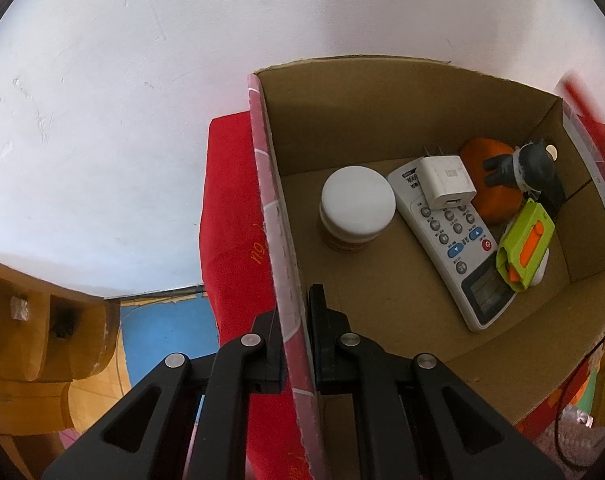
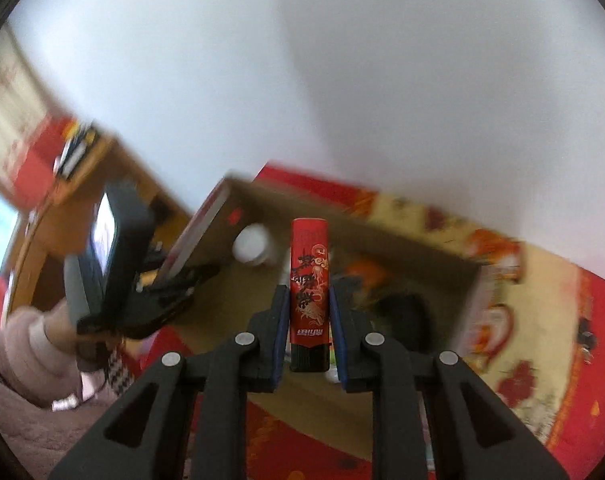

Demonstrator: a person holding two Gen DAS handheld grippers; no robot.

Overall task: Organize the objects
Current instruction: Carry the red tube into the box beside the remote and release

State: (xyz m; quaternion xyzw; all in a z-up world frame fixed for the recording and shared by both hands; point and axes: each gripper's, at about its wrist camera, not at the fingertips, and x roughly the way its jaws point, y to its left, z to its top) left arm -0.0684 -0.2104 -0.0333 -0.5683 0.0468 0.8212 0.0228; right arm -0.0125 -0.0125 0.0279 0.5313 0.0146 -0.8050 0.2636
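Clamping the cardboard box (image 1: 290,264) by its left wall w/ our left gripper (image 1: 294,344), one finger inside, one outside. Inside: white-lidded jar (image 1: 357,205) at 11 o'clock, remote (image 1: 452,240) w/ white charger (image 1: 445,187) on top at center, green-orange tool (image 1: 524,251) at 3 o'clock. Our right gripper (image 2: 309,338) pinches an upright red lighter (image 2: 309,292) above the box, approx over its front part; that view's blurred.

In the box (image 1: 382,120), the jar (image 1: 356,208) stands left of the remote (image 1: 454,252), with the charger (image 1: 444,186) on it.
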